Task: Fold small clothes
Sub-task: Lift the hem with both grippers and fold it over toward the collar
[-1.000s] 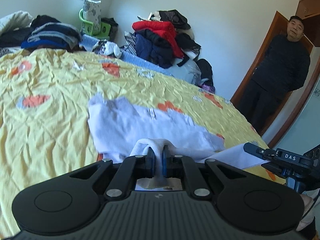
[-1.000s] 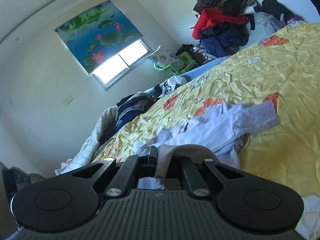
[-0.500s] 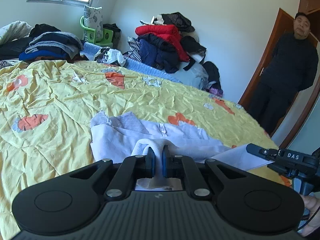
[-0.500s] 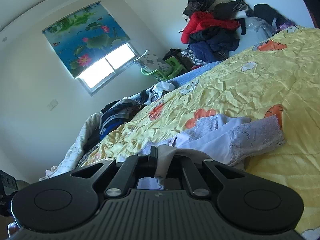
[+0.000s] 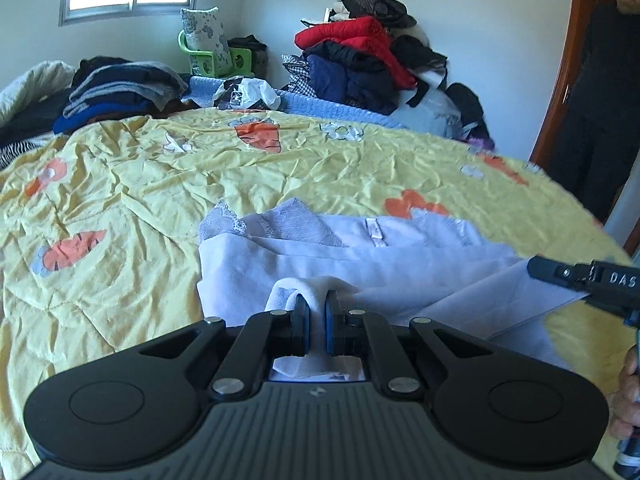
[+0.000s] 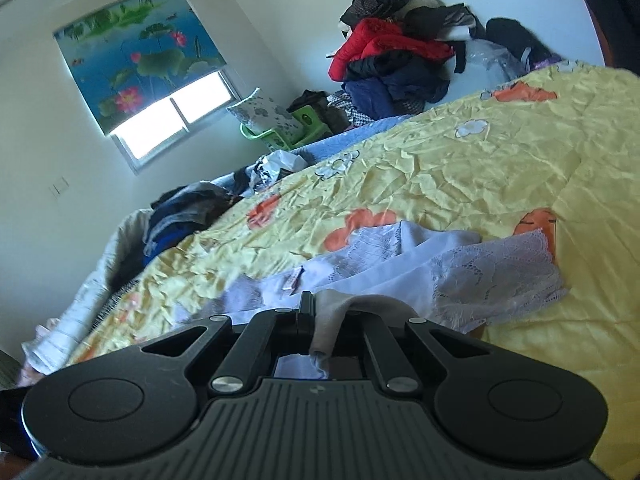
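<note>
A small pale lilac garment (image 5: 360,256) with lace-trimmed sleeves lies on the yellow carrot-print bedspread (image 5: 120,184). My left gripper (image 5: 317,320) is shut on a bunched white edge of it, low over the near part of the bed. In the right wrist view the same garment (image 6: 420,264) spreads ahead, one lace cuff (image 6: 500,276) to the right. My right gripper (image 6: 320,320) is shut on another edge, cloth draped over its right finger. The right gripper's body (image 5: 584,280) shows at the right of the left wrist view, with the fabric stretched between both.
Piles of clothes line the far side: a dark folded stack (image 5: 120,88) at left, a red and navy heap (image 5: 360,64) against the wall. A green chair (image 5: 216,56) stands by the window. A person in dark clothes (image 5: 600,100) stands at the doorway on the right.
Both grippers have moved forward and lower over the bed, carrying the held edge over the garment's far part. The garment lies flatter and more doubled. Both grips are unchanged.
</note>
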Available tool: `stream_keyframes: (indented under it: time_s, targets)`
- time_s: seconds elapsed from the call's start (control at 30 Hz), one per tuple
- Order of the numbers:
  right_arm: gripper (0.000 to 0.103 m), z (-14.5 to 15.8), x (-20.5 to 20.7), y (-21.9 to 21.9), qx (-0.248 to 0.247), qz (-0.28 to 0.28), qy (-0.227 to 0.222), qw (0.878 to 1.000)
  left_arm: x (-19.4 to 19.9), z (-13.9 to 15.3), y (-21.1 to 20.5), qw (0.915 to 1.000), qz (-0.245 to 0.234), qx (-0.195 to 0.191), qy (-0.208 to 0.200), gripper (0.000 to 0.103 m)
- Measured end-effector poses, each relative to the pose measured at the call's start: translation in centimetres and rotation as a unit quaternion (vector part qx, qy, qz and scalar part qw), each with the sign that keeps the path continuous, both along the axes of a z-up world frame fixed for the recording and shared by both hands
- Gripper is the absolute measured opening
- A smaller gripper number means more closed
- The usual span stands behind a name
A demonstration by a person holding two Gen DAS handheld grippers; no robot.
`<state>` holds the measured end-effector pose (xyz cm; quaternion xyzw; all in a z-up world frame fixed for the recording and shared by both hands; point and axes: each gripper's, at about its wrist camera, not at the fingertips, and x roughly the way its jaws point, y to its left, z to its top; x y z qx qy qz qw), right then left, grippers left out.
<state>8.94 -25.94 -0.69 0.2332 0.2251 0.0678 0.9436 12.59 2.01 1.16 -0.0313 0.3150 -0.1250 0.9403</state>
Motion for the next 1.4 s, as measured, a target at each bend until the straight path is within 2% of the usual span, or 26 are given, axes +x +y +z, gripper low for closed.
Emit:
stream_keyframes:
  time_s: [0.17,0.53,0.73,1.0,1.23,1.4]
  targets:
    - [0.007,-0.1,0.5,0.3,-0.013,-0.003,0.002,1.000,0.5,-0.4,-0.4,0.9999,0.001,0.016,0.002,0.007]
    - [0.007,-0.4,0.8,0.0,-0.007,-0.010,0.002,1.000,1.0,-0.5,-0.6,0.9998,-0.002,0.021,0.000,0.007]
    - [0.007,0.1,0.6,0.1,-0.009,-0.013,-0.007,1.000,1.0,0.3,-0.3,0.9998,0.000,0.014,-0.015,0.007]
    - [0.007,0.8,2.4,0.1,-0.013,-0.026,-0.012,1.000,3.4,1.2,-1.0,0.9994,0.000,0.025,-0.024,0.007]
    - [0.007,0.5,4.9,-0.2,-0.007,-0.037,-0.004,0.999,6.6,0.6,-1.5,0.9997,0.005,0.023,-0.003,0.007]
    - [0.007,-0.6,7.0,-0.6,0.001,-0.043,0.019,0.999,8.7,-0.5,-1.6,0.9995,0.003,0.017,0.025,0.007]
